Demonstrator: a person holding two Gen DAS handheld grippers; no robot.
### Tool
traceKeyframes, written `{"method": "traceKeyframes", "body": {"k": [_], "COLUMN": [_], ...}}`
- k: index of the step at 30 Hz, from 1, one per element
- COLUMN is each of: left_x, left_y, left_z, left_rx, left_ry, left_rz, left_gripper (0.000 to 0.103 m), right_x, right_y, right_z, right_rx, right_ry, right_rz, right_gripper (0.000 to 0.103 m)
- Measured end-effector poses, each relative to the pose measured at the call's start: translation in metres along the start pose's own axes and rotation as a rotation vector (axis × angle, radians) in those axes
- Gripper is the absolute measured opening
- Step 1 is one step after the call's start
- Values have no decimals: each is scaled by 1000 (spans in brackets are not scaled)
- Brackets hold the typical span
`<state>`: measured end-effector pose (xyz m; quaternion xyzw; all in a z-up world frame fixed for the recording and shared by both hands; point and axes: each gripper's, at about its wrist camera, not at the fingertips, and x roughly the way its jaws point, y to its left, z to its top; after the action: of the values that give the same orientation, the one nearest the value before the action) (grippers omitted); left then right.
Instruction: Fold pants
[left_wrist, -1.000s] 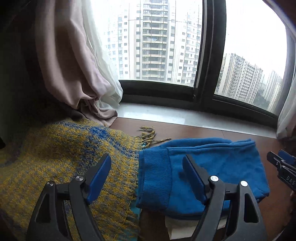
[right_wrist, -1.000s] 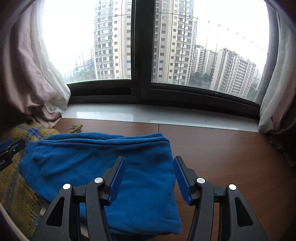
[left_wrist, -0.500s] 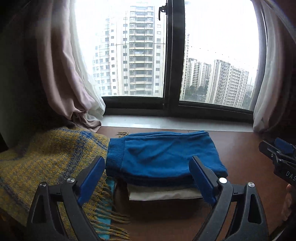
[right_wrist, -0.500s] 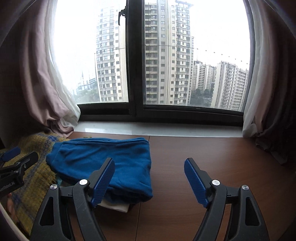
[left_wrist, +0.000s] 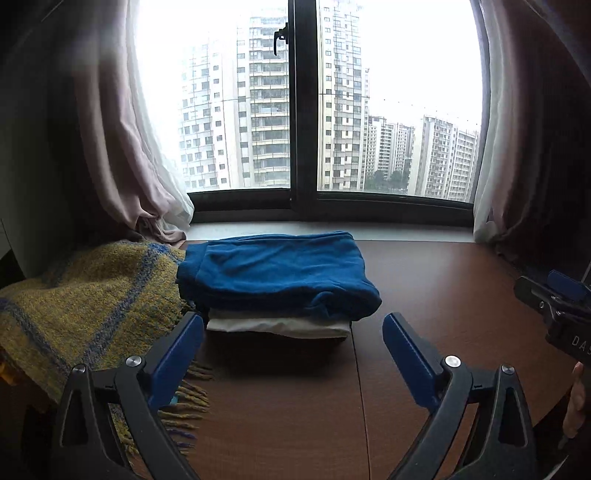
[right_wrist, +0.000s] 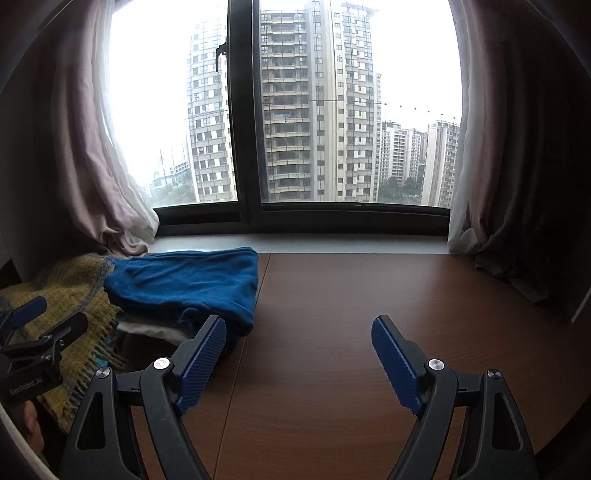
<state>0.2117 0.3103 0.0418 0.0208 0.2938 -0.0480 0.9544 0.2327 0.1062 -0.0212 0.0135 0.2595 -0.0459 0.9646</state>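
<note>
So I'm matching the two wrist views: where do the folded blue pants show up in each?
Left wrist: blue pants centre, beyond the gripper, on a white folded cloth.
Right wrist: blue pants left of centre.
Shared landmark: yellow plaid blanket, directly left of them.

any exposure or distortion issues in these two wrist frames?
Left wrist view: the window is blown out, sky pure white; curtains and corners go near black; the blue pants stay readable. Right wrist view: same backlight, soft glare on the table; fisheye bends the window frame and curtains; no motion blur visible.
</note>
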Motion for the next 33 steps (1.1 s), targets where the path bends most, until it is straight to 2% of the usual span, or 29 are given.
{"method": "traceKeyframes", "body": {"k": [12, 22, 33], "left_x": [-57, -86, -99], "left_y": [-57, -69, -76], "left_z": [-47, -56, -61], "left_rx": [29, 36, 38], "left_ry": [23, 6, 4], "left_rz": [-21, -16, -33], "left_gripper": [100, 100, 100], "right_x": [-73, -107, -121], "right_y": [-52, -66, -71], "right_z": [-52, -70, -76], "right_rx": [10, 31, 40], "right_ry": [4, -15, -24], "right_rz": [-21, -21, -25], "right_gripper": [82, 82, 82]}}
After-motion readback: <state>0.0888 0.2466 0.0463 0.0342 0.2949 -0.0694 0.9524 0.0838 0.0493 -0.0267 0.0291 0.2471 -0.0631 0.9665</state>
